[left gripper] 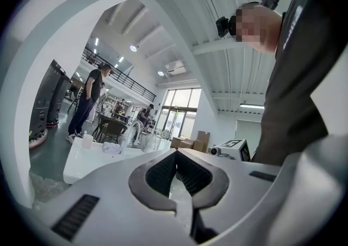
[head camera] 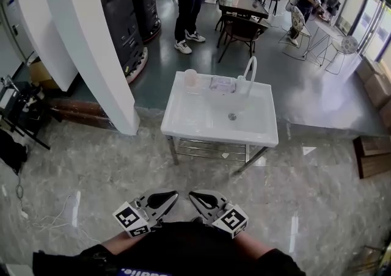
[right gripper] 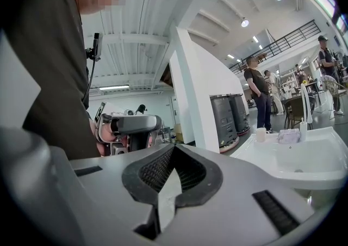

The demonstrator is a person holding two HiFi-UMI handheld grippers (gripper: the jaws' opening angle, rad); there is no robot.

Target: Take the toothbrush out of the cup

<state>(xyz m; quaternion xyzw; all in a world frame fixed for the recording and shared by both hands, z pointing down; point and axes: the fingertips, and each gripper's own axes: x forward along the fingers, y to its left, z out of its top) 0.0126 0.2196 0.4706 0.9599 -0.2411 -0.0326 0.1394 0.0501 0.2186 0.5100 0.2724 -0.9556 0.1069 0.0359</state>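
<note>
A small pale cup (head camera: 190, 77) stands on the back left corner of a white sink unit (head camera: 183, 127), well ahead of me. It also shows as a cup (left gripper: 87, 140) in the left gripper view and as a cup (right gripper: 261, 134) in the right gripper view. It is too small to make out a toothbrush in it. My left gripper (head camera: 175, 195) and right gripper (head camera: 191, 195) are held close to my body, far from the sink. Both are shut with nothing between their jaws, as the left gripper (left gripper: 176, 153) and right gripper (right gripper: 174, 147) views confirm.
A white faucet (head camera: 250, 68) and a clear packet (head camera: 222, 84) sit at the sink's back edge. A broad white pillar (head camera: 91, 43) and black machines (head camera: 131, 12) stand to the left. A person (head camera: 188, 0), chairs and tables (head camera: 243, 9) are beyond. Cables (head camera: 43, 220) lie on the floor.
</note>
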